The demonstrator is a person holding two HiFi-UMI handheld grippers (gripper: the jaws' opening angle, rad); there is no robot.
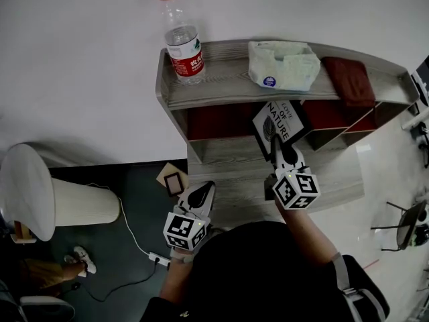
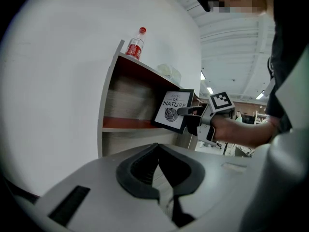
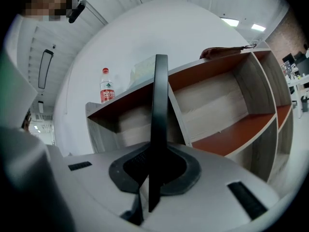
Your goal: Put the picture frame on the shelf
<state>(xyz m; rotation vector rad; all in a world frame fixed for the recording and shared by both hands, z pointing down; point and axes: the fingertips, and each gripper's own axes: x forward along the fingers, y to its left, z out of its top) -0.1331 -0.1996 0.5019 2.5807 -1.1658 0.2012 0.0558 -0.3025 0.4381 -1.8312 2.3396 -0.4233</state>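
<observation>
Looking down in the head view, the shelf (image 1: 228, 86) carries on its top board a water bottle (image 1: 182, 39) at eleven o'clock, a soft white pack (image 1: 283, 64) at twelve and a dark red cloth (image 1: 348, 79) at two. The picture frame (image 1: 277, 121) hangs before the upper compartment, clamped by the right gripper (image 1: 277, 145), which hides its lower corner. The left gripper (image 1: 201, 193), at seven o'clock, is clenched on nothing. Its own view shows the frame's print tilted, just outside the shelf. The right gripper view shows the frame edge-on between pressed jaws, print unseen.
</observation>
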